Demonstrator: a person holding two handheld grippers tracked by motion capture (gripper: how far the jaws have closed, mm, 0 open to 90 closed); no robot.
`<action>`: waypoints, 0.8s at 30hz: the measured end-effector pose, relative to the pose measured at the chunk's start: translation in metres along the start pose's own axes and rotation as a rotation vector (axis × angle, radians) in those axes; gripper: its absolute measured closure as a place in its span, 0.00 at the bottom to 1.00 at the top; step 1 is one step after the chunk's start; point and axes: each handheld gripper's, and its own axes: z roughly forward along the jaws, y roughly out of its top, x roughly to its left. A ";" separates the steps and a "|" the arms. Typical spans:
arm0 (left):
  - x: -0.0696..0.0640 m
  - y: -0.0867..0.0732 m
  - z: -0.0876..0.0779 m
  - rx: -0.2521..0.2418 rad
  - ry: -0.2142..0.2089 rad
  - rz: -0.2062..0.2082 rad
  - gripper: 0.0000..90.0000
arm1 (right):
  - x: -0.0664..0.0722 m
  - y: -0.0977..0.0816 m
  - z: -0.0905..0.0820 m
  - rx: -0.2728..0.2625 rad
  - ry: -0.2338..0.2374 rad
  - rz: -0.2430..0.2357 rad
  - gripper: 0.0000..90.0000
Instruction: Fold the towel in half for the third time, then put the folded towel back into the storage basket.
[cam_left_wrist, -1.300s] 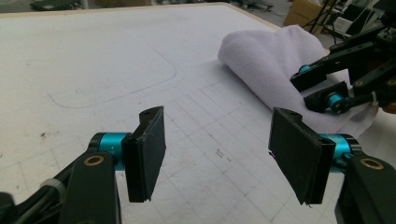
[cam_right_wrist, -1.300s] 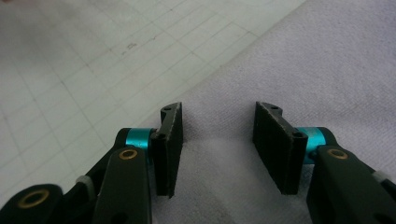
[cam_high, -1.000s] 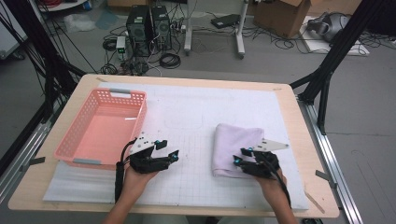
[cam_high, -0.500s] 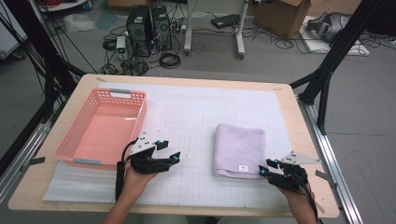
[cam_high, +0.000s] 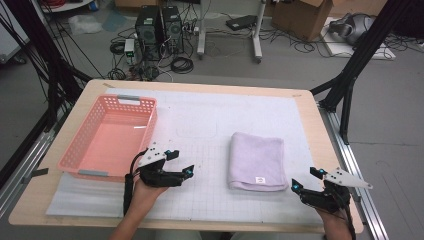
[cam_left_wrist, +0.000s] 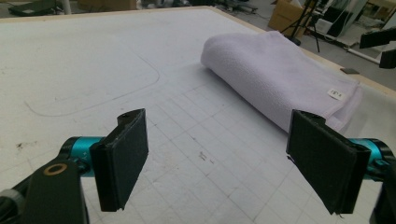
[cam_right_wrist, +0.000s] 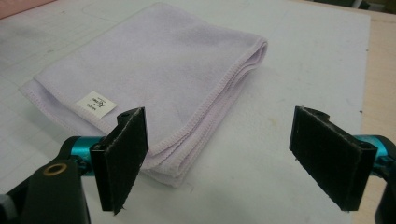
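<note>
Since the earlier frames, the right tongs (cam_high: 302, 181) have been drawn off the folded lilac towel (cam_high: 256, 161) and carried toward the desk's 4 o'clock corner, while the left tongs (cam_high: 181, 162) have been kept where they were. Both sets of jaws have just been opening, and nothing is seen between either pair.

In the high view, the towel is seen lying flat on the white gridded mat (cam_high: 210, 120), right of the desk's middle, at about 3 o'clock from the left tongs. A small white label (cam_high: 260, 180) is carried on its near edge. The right tongs are held at about 4 o'clock from the towel, near it but apart from it, over the mat's near right corner. The left tongs are held just beside the near right corner of the pink basket (cam_high: 107, 137), which is set at 9 o'clock on the desk (cam_high: 310, 107).

In the left gripper view, the left tongs (cam_left_wrist: 217, 156) are shown spread wide over bare mat, with the towel (cam_left_wrist: 275, 77) lying well beyond them at 1 o'clock. In the right gripper view, the right tongs (cam_right_wrist: 219, 156) are likewise shown spread wide and empty; the towel (cam_right_wrist: 159, 70) is seen past them, its stitched folded corner lying at 11 o'clock of the gap, untouched by either pad.
</note>
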 end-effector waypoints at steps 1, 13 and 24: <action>0.000 0.000 0.000 0.000 -0.004 -0.002 0.24 | 0.000 0.000 -0.002 -0.004 -0.002 -0.003 0.20; -0.001 0.001 0.001 -0.001 -0.005 0.014 0.25 | -0.006 -0.003 -0.006 -0.014 -0.008 0.008 0.20; 0.000 0.001 0.001 -0.012 0.005 0.003 0.25 | -0.005 -0.004 -0.005 -0.010 -0.005 0.015 0.20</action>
